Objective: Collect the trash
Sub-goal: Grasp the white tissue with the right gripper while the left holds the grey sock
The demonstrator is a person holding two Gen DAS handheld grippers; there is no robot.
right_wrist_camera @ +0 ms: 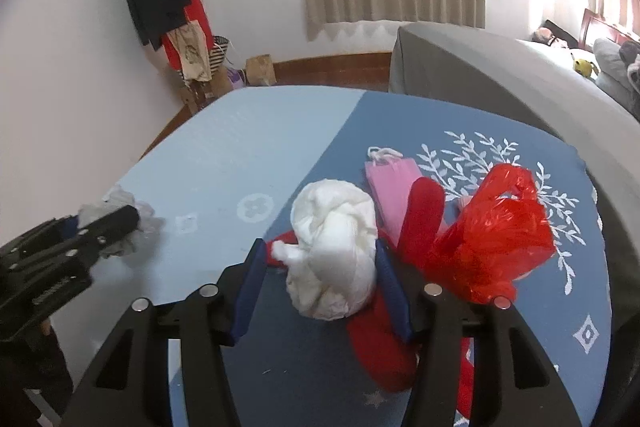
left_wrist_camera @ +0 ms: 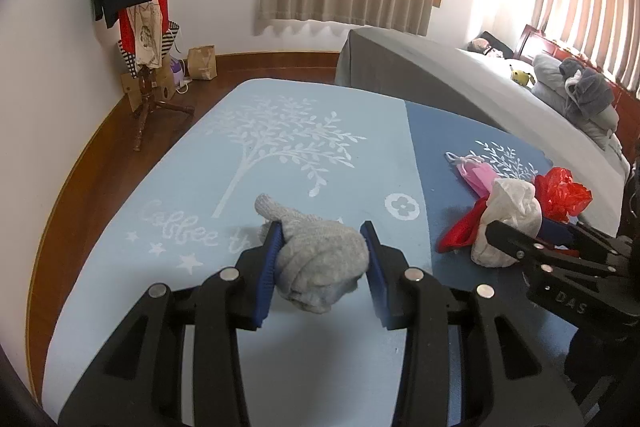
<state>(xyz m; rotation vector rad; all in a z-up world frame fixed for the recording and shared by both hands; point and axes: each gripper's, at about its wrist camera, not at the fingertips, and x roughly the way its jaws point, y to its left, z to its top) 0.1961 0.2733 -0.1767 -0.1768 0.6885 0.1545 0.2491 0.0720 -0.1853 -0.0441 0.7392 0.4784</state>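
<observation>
Since grey wad (left_wrist_camera: 320, 259) sits btwn our left gripper (left_wrist_camera: 324, 233)'s wide jaws, long axis fwd; right gripper (right_wrist_camera: 320, 251) brackets white wad (right_wrist_camera: 334, 255), unclamped.

Right gripper (right_wrist_camera: 320, 267) jaws apart, straddling white crumpled wad (right_wrist_camera: 334, 253) on blue mat (right_wrist_camera: 224, 147). Red plastic bag (right_wrist_camera: 492, 231), pink mask (right_wrist_camera: 390, 179) just beside. Left gripper (right_wrist_camera: 120, 219) at grey wad (right_wrist_camera: 120, 197).
</observation>
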